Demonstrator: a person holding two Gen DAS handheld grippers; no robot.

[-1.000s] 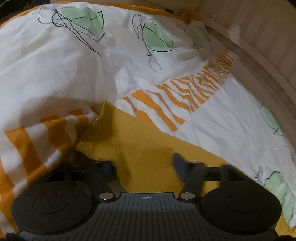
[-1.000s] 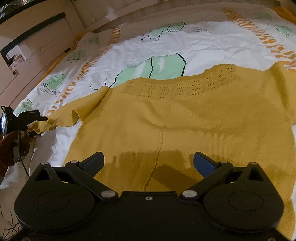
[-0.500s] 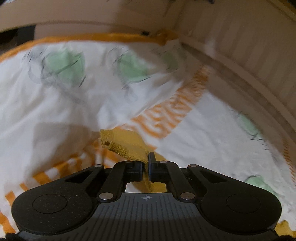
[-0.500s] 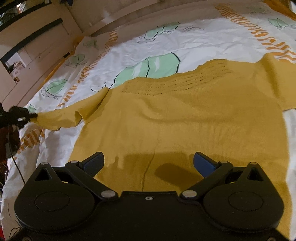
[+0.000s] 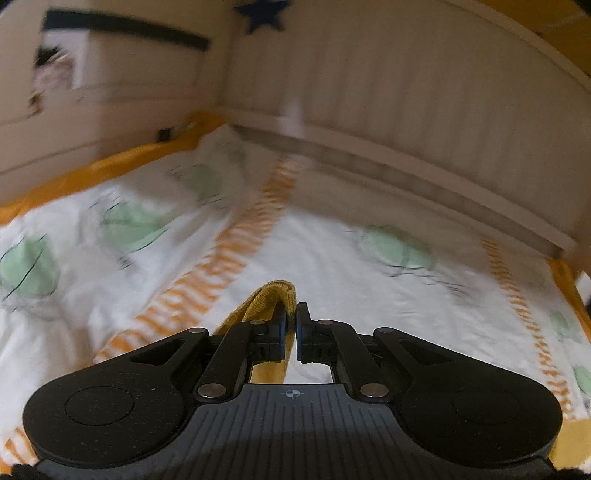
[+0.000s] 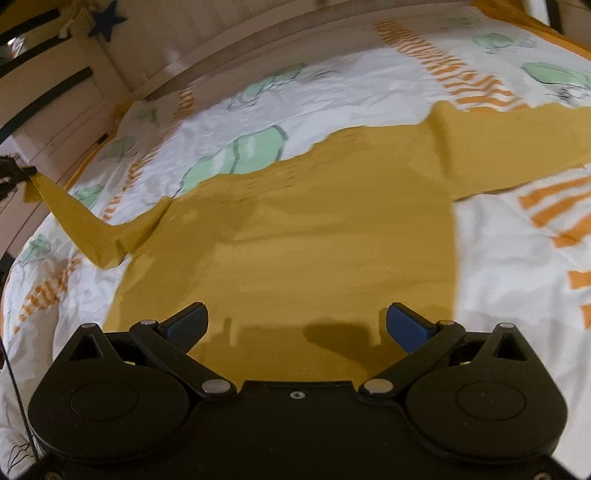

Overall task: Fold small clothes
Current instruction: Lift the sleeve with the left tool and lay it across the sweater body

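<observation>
A bed with a white cover printed in green leaves and orange stripes fills both views, with a pale slatted frame behind it.

On the cover lies a mustard-yellow knit sweater, spread flat with its body facing up and its far edge showing a band of small openwork holes. One sleeve runs out flat toward the right edge of the right wrist view. The other sleeve is pulled up off the cover and stretched taut toward the left edge, where the left tongs are clamped on its cuff. In the left wrist view the cuff sticks up as a folded ribbed loop just past the closed fingertips, with more yellow knit hanging below between the arms of the tongs.

The right tongs hover over the near hem of the sweater with their blue-padded fingers wide apart and nothing between them; their shadow falls on the knit.

A dark blue star hangs on the frame at the corner, and dark bars cross a pale panel beside the bed.

Both views are motion-blurred, so the cover's print is smeared. In the right wrist view the left tongs are only a dark blur cut off by the picture's edge. The sweater's near hem is hidden behind the right tongs' body.
</observation>
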